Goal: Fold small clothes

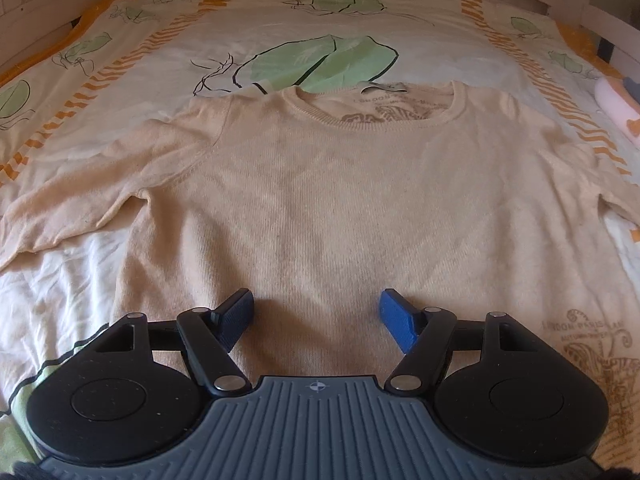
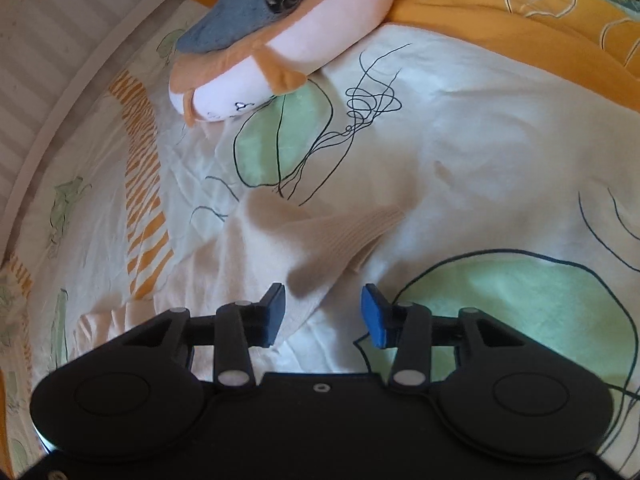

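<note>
Flat on the bedspread [image 1: 100,300] lies a beige sweater [image 1: 340,208].

A white cotton duvet cover [image 1: 120,280] printed with green leaves and orange stripes is spread over the bed. A white slatted bed frame [image 2: 48,92] is seen along its edge, and a pink, blue and orange plush toy [image 2: 280,40] is laid by an orange blanket [image 2: 520,20]. The bedding is lit by soft daylight.

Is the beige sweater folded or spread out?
Spread out: the beige sweater lies flat on the duvet, both sleeves extended sideways, nothing folded.

beige sweater [image 1: 320,200], white bedsheet [image 1: 280,40] with green leaves, orange stripes
</note>
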